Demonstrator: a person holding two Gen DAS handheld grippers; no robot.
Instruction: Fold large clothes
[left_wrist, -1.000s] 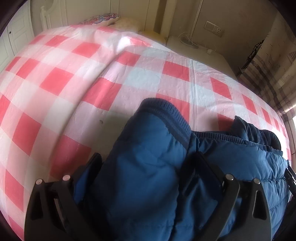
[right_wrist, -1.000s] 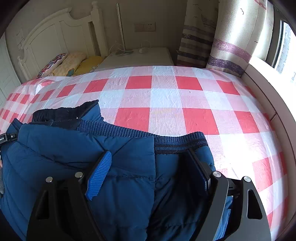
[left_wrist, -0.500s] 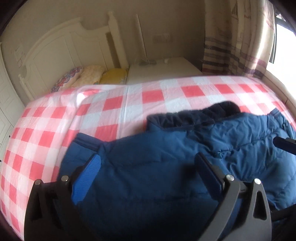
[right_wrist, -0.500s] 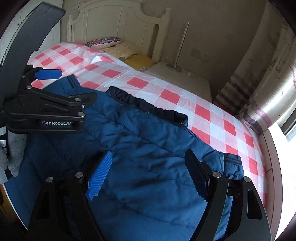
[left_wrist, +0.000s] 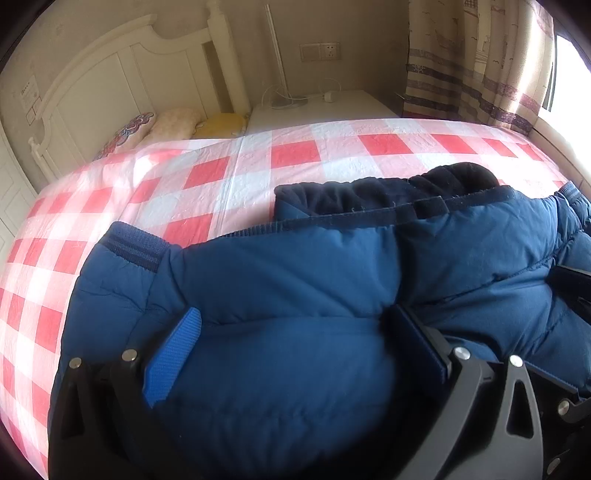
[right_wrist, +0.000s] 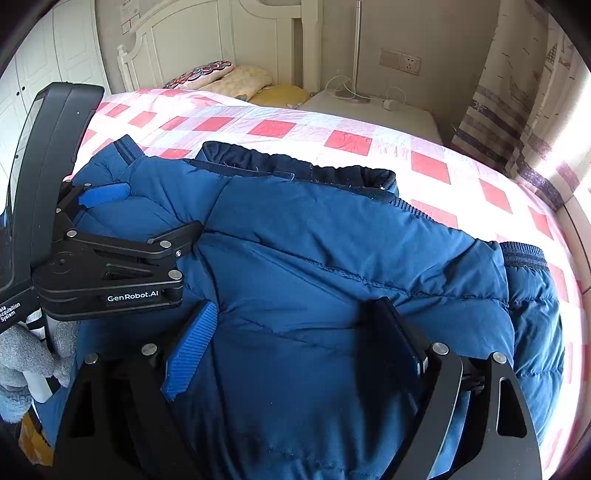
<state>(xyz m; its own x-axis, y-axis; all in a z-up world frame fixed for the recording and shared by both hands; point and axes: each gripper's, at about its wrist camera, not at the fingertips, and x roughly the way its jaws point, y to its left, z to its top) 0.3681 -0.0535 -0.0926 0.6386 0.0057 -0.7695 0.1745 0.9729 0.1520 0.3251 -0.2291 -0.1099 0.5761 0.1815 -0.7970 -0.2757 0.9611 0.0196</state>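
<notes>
A blue puffer jacket (left_wrist: 295, 288) with a dark collar (left_wrist: 388, 192) lies folded on the red-and-white checked bed (left_wrist: 221, 177). It fills the right wrist view too (right_wrist: 351, 258). My left gripper (left_wrist: 295, 347) hovers over the jacket's left part with its jaws wide apart and jacket bulging between them. It also shows in the right wrist view (right_wrist: 140, 210), open. My right gripper (right_wrist: 295, 339) is open over the jacket's middle, fingers resting on the fabric. Ribbed cuffs show at the left (left_wrist: 133, 243) and right (right_wrist: 524, 254).
A white headboard (left_wrist: 110, 85) and pillows (left_wrist: 166, 125) stand at the far end. A white nightstand (left_wrist: 317, 107) with cables sits beside the bed. Striped curtains (left_wrist: 480, 59) hang at the right by a bright window. A grey gloved hand (right_wrist: 22, 358) holds the left gripper.
Both grippers have swung back from the far edge and now sit low over the folded jacket. The jacket's sleeves and sides now lie folded onto its body.
</notes>
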